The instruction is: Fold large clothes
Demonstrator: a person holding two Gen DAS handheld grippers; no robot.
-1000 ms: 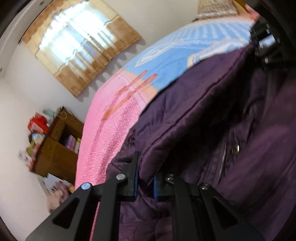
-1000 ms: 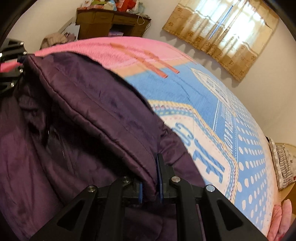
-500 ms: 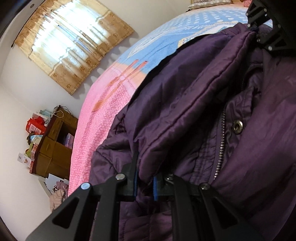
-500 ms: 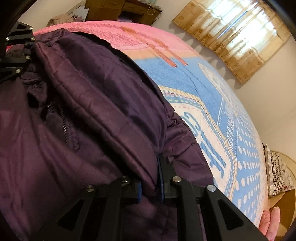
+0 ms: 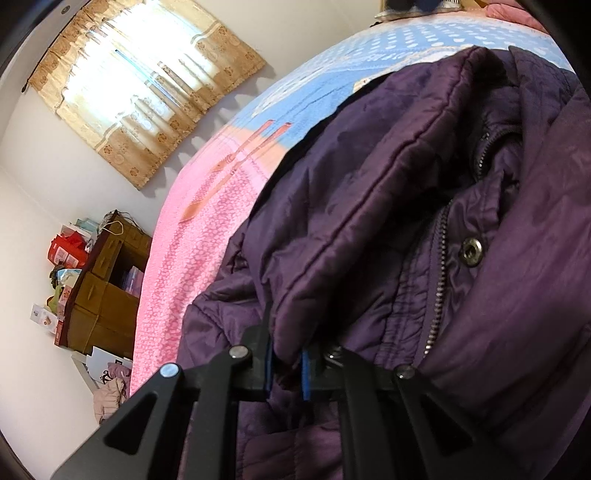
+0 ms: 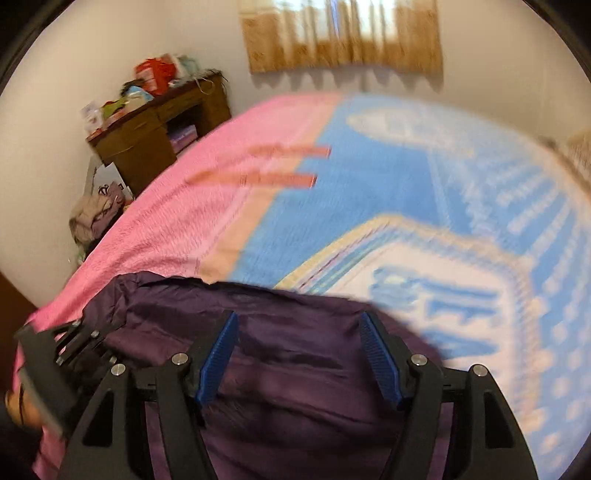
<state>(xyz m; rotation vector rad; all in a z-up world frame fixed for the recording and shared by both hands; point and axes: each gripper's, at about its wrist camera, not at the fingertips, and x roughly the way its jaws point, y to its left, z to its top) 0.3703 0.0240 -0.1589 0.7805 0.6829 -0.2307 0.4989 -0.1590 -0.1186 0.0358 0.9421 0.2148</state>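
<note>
A dark purple padded jacket (image 5: 369,206) lies on a bed with a pink and blue cover (image 5: 207,229). My left gripper (image 5: 287,369) is shut on a folded edge of the jacket, its zipper and a snap button showing to the right. In the right wrist view the jacket (image 6: 288,369) lies flat under my right gripper (image 6: 299,354), which is open wide and empty just above the fabric. The left gripper (image 6: 74,347) shows at the jacket's left end.
A brown wooden desk (image 6: 155,125) piled with boxes stands by the wall past the bed's pink end. A heap of clothes (image 6: 96,218) lies on the floor beside it. A curtained window (image 6: 343,33) is on the far wall. Pillows (image 5: 417,7) lie at the bed's blue end.
My right gripper has let go of the jacket edge, opened wide and swung away. The jacket edge has dropped onto the bed. My left gripper still holds its edge.
</note>
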